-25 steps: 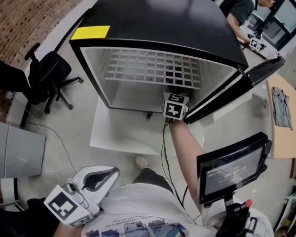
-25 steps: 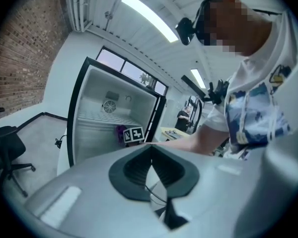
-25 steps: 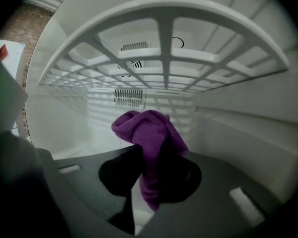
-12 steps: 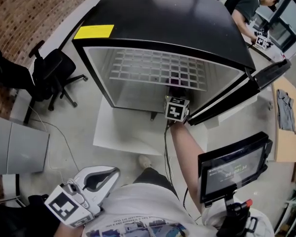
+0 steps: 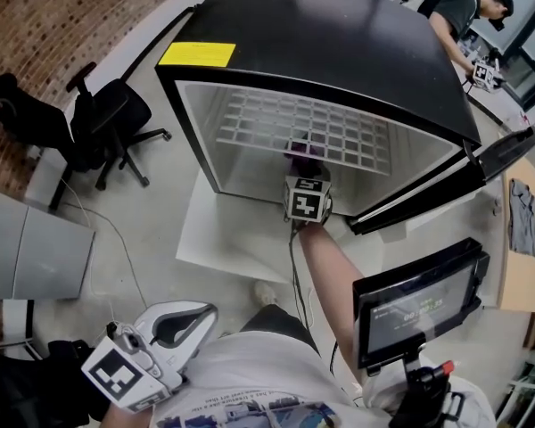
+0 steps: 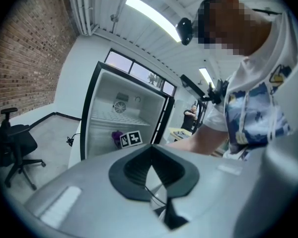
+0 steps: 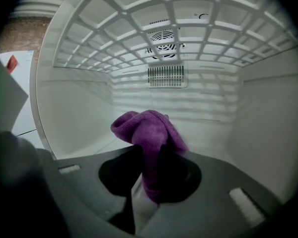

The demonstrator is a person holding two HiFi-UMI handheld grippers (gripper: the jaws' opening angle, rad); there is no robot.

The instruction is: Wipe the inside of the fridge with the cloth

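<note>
Right gripper (image 7: 150,175): jaws clamped on the purple cloth (image 7: 146,130), a soft, nubby wad bunched above the tips. It is held at the mouth of the fridge (image 5: 339,52), under the white grid shelf (image 5: 294,127). The smooth white back wall (image 7: 208,103) lies straight ahead, far and untouched. Left gripper (image 5: 174,324): jaws together, empty, near the person's body, well apart from the fridge.

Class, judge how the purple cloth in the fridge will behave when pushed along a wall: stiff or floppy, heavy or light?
Probably floppy: the cloth bunches and droops over the right tool. Likely light: one pinch holds it up. Its fuzzy weave should drag, not slide.
</note>
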